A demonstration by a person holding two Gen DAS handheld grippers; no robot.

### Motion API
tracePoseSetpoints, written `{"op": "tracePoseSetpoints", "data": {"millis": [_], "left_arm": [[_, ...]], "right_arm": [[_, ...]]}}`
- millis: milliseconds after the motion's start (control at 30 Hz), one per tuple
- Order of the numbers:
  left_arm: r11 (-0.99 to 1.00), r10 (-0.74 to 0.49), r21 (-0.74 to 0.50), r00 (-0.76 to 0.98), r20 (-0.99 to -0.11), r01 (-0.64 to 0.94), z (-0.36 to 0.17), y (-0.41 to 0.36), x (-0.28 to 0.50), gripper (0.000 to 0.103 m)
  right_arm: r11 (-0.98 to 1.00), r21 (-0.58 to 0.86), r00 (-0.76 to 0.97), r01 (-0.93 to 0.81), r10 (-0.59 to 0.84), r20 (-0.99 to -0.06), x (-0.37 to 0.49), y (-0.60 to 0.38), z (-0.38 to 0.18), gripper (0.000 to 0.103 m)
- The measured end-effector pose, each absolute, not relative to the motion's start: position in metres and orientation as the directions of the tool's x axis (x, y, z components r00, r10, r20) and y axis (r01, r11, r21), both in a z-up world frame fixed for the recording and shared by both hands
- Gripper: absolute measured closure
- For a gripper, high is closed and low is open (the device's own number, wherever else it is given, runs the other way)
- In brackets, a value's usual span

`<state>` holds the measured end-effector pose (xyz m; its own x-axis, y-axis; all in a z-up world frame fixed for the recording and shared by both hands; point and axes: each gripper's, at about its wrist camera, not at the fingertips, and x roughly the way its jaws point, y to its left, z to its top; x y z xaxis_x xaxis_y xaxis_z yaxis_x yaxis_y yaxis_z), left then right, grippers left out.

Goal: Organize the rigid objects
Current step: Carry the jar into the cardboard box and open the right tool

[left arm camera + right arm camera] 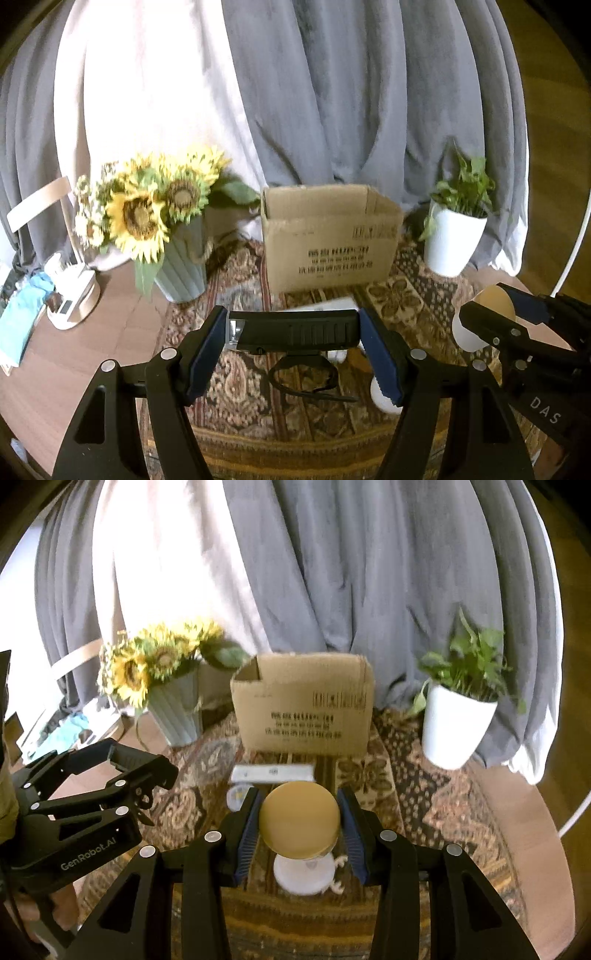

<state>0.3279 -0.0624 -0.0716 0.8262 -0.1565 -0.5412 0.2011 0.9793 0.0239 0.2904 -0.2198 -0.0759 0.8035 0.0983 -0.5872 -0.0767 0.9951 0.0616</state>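
Observation:
My left gripper [291, 325] is shut on a black oblong device [295, 330], held crosswise between the blue pads, with a black strap [306, 376] dangling under it. My right gripper [298, 812] is shut on a white round jar with a tan lid [299, 819], lid facing the camera. In the left wrist view the same jar [480, 321] and right gripper show at the right edge. An open cardboard box [328, 236] stands on the patterned rug [240, 387] straight ahead of both grippers, below their height. Its inside is hidden.
A ribbed grey vase of sunflowers [181, 269] stands left of the box, and a white pot with a green plant [452, 240] right of it. On the rug lie a flat white box [273, 773] and a white round object [303, 877]. Grey curtains hang behind.

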Motion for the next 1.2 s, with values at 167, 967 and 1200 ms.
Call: {"op": "tracePoseSetpoints", "data": {"millis": [167, 967, 1200], "left_arm": [[0.981, -0.156, 0.016, 0.847, -0.509, 0.191, -0.057, -0.066, 0.341, 0.032], [0.978, -0.182, -0.003, 0.851, -0.493, 0.208, -0.021, -0.088, 0.473, 0.032], [0.972, -0.202, -0.006, 0.822, -0.533, 0.235, -0.021, -0.097, 0.518, 0.032]], "right_arm": [[0.995, 0.059, 0.830, -0.084, 0.103, -0.548, 0.304, -0.225, -0.062, 0.060], [0.990, 0.093, 0.871, -0.107, 0.138, -0.472, 0.431, -0.244, -0.026, 0.060], [0.986, 0.126, 0.845, -0.105, 0.155, -0.513, 0.484, -0.257, -0.031, 0.060]]}}
